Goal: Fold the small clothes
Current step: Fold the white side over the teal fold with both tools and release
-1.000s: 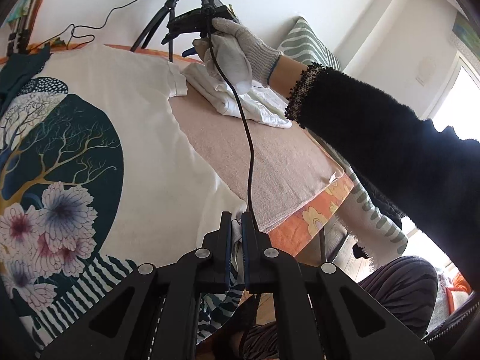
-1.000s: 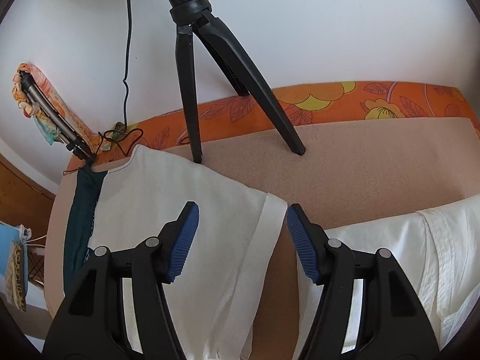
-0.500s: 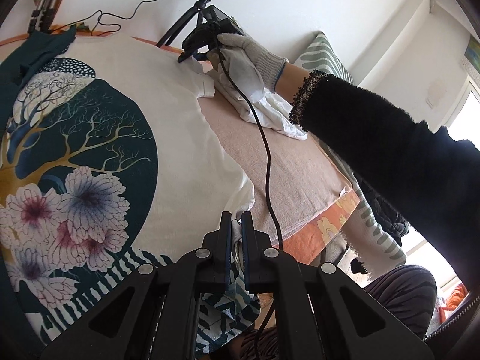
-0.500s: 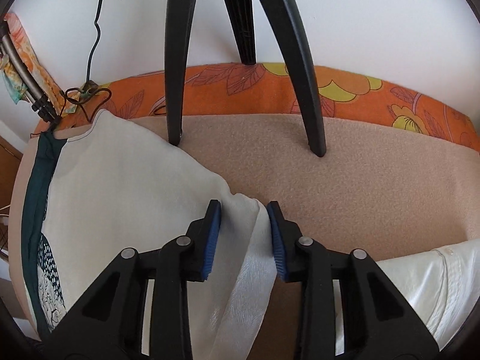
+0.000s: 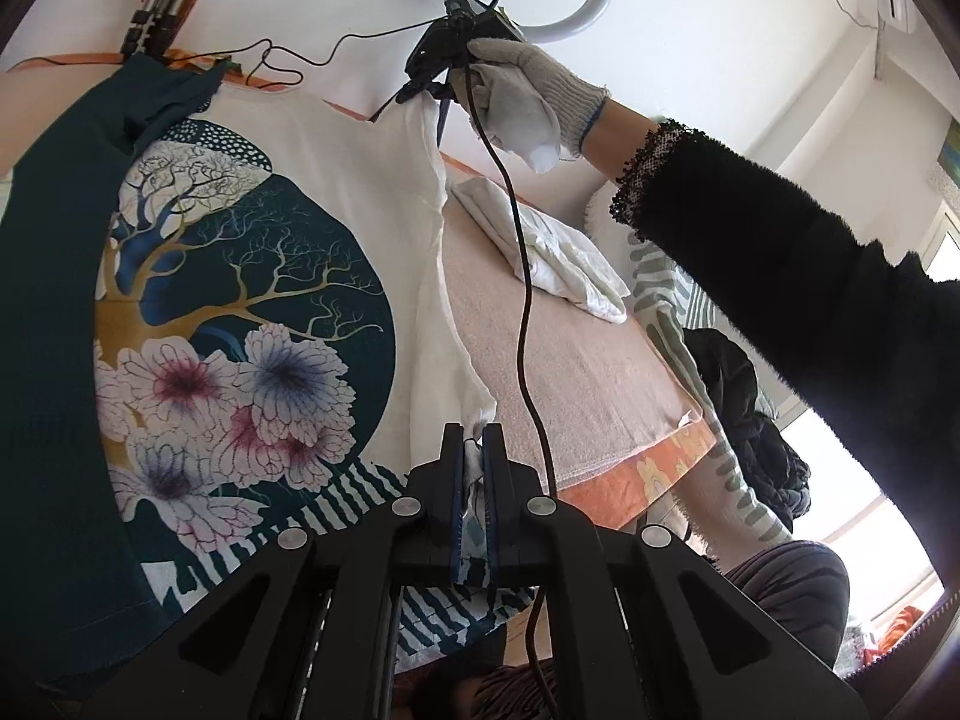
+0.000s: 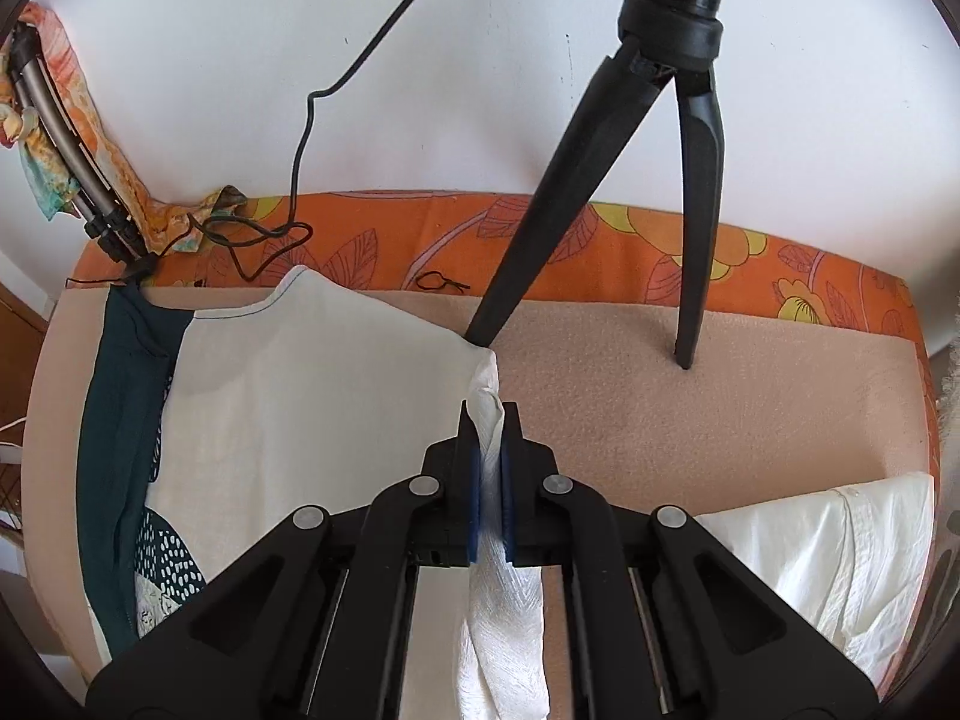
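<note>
A white T-shirt [image 5: 384, 192] with a teal tree-and-flower print and teal sides lies spread on the pink towel [image 5: 576, 372]. My left gripper [image 5: 473, 456] is shut on the shirt's right hem corner. My right gripper [image 6: 488, 438] is shut on the shirt's right sleeve [image 6: 487, 387], lifting it above the towel [image 6: 690, 420]. In the left wrist view the right gripper [image 5: 420, 90] shows at the far end, held by a gloved hand, with the sleeve hanging from it.
A folded white garment [image 5: 558, 252] lies on the towel to the right, also in the right wrist view [image 6: 828, 546]. A ring-light tripod [image 6: 600, 168] stands at the back on the orange flowered cloth [image 6: 384, 240]. A dark garment [image 5: 750, 420] hangs off the right side.
My right gripper moved onto the sleeve, closed on it and lifted it. My left gripper stayed shut on the hem corner and rose, pulling the shirt's right edge taut.
</note>
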A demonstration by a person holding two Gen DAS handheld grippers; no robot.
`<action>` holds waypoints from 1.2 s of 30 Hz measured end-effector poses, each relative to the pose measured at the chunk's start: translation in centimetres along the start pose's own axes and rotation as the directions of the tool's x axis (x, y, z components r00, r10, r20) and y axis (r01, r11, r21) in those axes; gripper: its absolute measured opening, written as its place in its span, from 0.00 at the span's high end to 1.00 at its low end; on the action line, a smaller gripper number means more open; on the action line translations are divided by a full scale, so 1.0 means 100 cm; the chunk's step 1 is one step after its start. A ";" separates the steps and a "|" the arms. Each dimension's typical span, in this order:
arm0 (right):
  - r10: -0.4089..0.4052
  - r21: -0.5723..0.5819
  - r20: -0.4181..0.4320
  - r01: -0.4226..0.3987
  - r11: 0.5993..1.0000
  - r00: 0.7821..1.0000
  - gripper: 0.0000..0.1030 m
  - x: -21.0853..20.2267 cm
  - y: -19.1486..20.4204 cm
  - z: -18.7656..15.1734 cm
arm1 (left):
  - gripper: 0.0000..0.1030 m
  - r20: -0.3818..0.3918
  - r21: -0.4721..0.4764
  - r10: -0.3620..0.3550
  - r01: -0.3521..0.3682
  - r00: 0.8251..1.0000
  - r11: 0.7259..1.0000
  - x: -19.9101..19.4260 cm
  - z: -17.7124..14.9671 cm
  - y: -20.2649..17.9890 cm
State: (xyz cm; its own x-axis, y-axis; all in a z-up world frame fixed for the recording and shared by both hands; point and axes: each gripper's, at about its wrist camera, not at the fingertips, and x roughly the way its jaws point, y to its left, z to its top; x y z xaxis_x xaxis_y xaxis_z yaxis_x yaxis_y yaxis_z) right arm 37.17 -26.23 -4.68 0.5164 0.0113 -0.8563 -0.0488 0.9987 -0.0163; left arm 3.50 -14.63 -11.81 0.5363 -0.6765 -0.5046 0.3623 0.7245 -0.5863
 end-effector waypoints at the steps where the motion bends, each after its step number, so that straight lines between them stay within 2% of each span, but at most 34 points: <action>1: -0.006 -0.003 0.005 0.006 1.000 1.000 0.94 -0.005 0.009 0.003 | 0.96 0.008 -0.004 0.005 -0.005 1.000 1.000 -0.005 0.000 0.002; 8: -0.059 -0.094 0.023 0.061 0.994 0.998 0.94 -0.013 0.092 0.017 | 0.96 0.049 -0.068 0.057 -0.054 0.997 0.996 -0.038 -0.010 0.029; 18: -0.114 -0.264 -0.014 0.106 0.959 0.993 0.94 0.033 0.214 0.012 | 0.96 0.075 -0.113 0.096 -0.087 0.993 0.990 -0.054 -0.021 0.048; 25: -0.105 -0.276 -0.048 0.088 0.957 0.993 0.94 0.063 0.247 0.008 | 0.96 0.068 -0.128 0.110 -0.100 0.992 0.987 -0.057 -0.024 0.055; 29: -0.004 -0.242 -0.068 -0.012 0.970 0.998 0.94 0.063 0.245 0.008 | 0.96 0.076 -0.132 0.118 -0.107 0.990 0.986 -0.060 -0.024 0.056; 30: 0.030 -0.225 -0.068 -0.045 0.973 0.997 0.86 0.057 0.242 0.009 | 0.96 0.078 -0.131 0.119 -0.109 0.990 0.985 -0.061 -0.024 0.055; 31: 0.062 -0.210 -0.068 -0.075 0.975 0.996 0.69 0.050 0.238 0.009 | 0.96 0.079 -0.130 0.121 -0.110 0.990 0.985 -0.061 -0.024 0.054; 33: 0.106 -0.189 -0.034 -0.111 0.976 0.994 0.52 0.027 0.230 0.010 | 0.96 0.079 -0.124 0.126 -0.115 0.989 0.986 -0.061 -0.025 0.053; 36: 0.169 -0.171 0.016 -0.163 0.972 0.986 0.51 -0.015 0.215 0.005 | 0.96 0.076 -0.122 0.129 -0.119 0.989 0.985 -0.062 -0.026 0.051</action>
State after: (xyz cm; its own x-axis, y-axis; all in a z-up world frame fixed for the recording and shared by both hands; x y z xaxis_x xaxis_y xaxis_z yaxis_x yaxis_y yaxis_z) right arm 35.73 -4.80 -3.49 0.5145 0.1802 -0.8383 -0.2776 0.9600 0.0360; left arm 0.01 -7.08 -13.27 0.6351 -0.5652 -0.5264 0.2001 0.7787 -0.5946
